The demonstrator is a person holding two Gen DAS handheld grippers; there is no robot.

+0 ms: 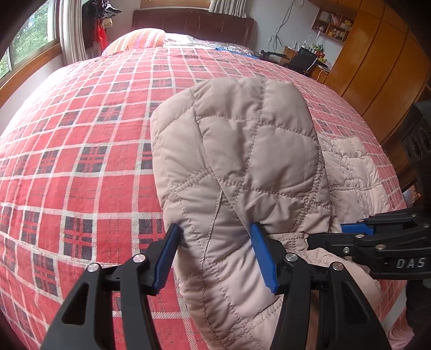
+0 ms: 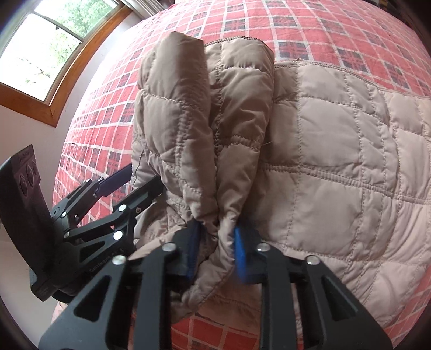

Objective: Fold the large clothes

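A beige quilted jacket (image 1: 242,148) lies on a bed with a red plaid cover (image 1: 80,148). A thick folded part of it stands up between the blue pads of my left gripper (image 1: 215,258), which is shut on it. My right gripper (image 2: 215,242) is shut on a bunched fold of the same jacket (image 2: 336,148), whose body spreads flat to the right in that view. The two grippers hold the garment close together. My right gripper (image 1: 347,234) enters the left wrist view from the right, and my left gripper (image 2: 134,183) shows at the left of the right wrist view.
A striped pillow (image 1: 142,37) and dark headboard (image 1: 194,24) lie at the far end of the bed. A window (image 1: 24,45) is on the left, a wooden wardrobe (image 1: 377,67) and a desk with a laptop (image 1: 304,59) on the right.
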